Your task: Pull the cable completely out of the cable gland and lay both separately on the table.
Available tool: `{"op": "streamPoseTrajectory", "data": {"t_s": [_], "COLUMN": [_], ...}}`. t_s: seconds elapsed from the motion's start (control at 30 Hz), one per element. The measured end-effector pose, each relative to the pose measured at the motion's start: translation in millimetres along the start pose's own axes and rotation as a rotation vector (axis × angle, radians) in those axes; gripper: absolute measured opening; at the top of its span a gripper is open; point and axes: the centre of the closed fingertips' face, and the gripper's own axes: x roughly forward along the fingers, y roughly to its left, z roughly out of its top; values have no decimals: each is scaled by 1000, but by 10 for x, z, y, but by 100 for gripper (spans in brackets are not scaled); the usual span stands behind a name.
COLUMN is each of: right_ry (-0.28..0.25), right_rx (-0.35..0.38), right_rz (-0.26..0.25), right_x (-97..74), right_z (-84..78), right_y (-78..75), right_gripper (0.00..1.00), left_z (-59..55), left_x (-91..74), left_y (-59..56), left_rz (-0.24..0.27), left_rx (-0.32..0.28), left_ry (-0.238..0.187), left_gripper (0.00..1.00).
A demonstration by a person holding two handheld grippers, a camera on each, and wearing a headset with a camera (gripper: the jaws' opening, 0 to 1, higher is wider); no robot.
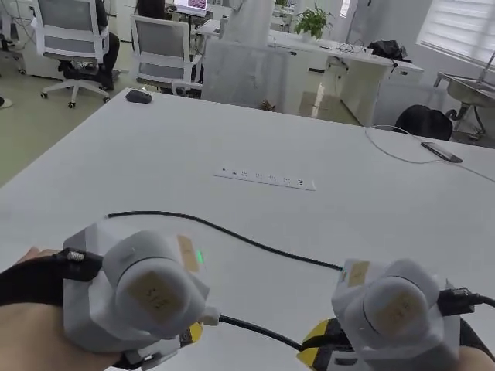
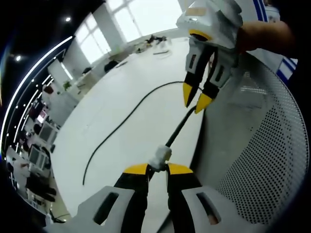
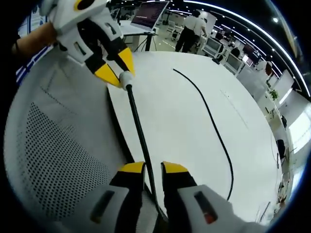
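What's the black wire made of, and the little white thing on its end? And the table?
The cable looks like matt black rubber or soft plastic: it lies in loose curves. The cable gland seems to be hard white plastic, smooth, though it is small. The table top looks like smooth white laminate with a faint sheen; I can't be sure.
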Motion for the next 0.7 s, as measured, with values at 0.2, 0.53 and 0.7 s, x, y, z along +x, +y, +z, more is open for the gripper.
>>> {"op": "streamPoseTrajectory", "data": {"t_s": [0.2,0.53,0.7], "right_ry": [-189,-243,-148], "right_rx": [-12,-36,-40], "right_rz": [49,-4,-101], "right_x": [46,79,116], "right_z": [581,704,514], "right_y": [282,279,125], "right_gripper": [19,6,6], "left_z": [5,-26,-59], "left_x": [62,24,18], "left_y": [-67,-110,-65], "left_rz": [57,72,91], "left_rx": [21,8,-22], "left_ry": [-17,-19,-20], "left_gripper": [14,14,14]}}
